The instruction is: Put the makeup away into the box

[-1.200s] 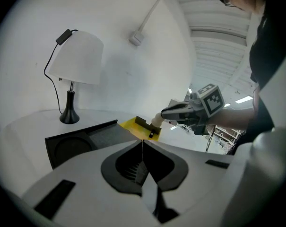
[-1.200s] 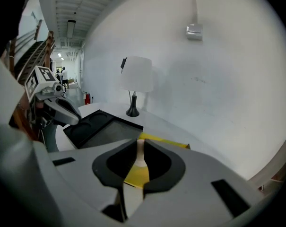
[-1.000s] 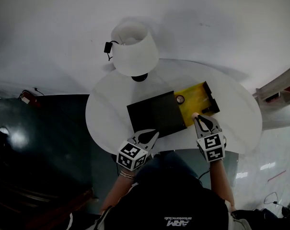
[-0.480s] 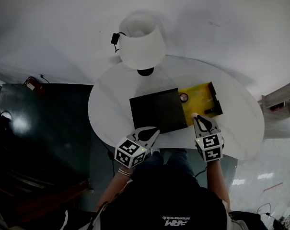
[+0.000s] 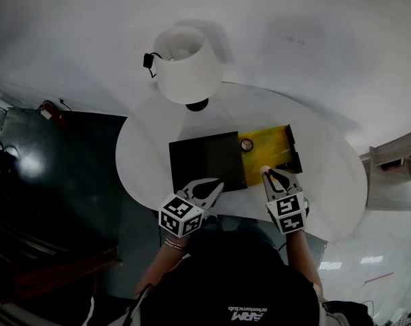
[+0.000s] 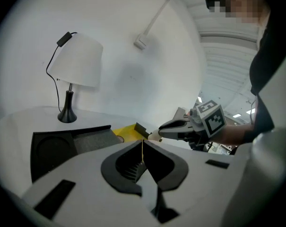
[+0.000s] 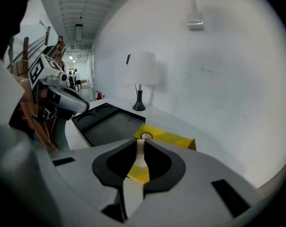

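Just short of its goal, a slim, pale makeup piece [image 5: 265, 170] is seen pinched between the jaws of the right hand-held gripper [image 5: 273, 176]. Its long axis is lined up with the jaws and its free end is pointed away from the person, toward the yellow box [image 5: 272, 143]. The box's near edge lies directly ahead of and below that tip, so close that the two seem to meet in the head view; whether they touch cannot be told. Inside the box a small round compact [image 5: 246, 144] is seen at the left end and a dark item [image 5: 291, 159] at the right, with bare yellow floor left between them, along the held piece's line. A black tray [image 5: 205, 160] is set against the box's left side on the round white surface [image 5: 331, 182], where a white lamp [image 5: 185, 70] is also stood. The left hand-held gripper [image 5: 214, 185] is held at the tray's near edge with its jaws pressed together on nothing, well left of the yellow box. The right hand is judged much the nearer, and a short push forward and down along the piece's own axis appears to be called for.
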Motion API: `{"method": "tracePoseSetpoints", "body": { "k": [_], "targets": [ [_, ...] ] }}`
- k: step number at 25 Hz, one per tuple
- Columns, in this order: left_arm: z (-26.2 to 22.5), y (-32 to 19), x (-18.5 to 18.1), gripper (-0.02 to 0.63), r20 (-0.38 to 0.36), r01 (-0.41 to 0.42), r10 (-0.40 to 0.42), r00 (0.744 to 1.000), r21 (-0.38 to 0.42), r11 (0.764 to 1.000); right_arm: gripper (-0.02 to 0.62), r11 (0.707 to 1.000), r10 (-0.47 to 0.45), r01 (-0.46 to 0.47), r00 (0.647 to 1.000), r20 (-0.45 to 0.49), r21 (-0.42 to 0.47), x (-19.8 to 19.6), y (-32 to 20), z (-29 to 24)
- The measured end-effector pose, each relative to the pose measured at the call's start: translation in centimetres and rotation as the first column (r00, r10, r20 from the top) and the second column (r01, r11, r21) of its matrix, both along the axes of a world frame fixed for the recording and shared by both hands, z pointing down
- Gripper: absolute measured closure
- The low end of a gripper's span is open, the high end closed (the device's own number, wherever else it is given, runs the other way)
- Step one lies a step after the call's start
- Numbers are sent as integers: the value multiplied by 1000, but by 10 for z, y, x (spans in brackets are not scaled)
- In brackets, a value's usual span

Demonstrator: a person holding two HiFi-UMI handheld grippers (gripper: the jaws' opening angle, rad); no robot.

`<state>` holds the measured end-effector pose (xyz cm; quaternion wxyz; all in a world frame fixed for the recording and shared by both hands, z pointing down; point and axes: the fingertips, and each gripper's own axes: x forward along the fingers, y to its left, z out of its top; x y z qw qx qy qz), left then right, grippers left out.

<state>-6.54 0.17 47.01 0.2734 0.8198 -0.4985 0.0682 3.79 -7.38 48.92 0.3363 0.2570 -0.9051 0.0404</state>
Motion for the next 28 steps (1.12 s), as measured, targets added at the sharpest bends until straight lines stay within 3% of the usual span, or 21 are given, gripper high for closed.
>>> {"method": "tracePoseSetpoints", "body": {
  "k": [8,28],
  "targets": [
    [7,-27,13,584,8,31,-31,999,-18,999,531,994,-99,98,995,-15,-43,2,-7,15],
    [39,-67,30,584,20,31,-29,999,-116,993,526,972,-138,132,990,-17,-193,7,-36,58]
  ]
}}
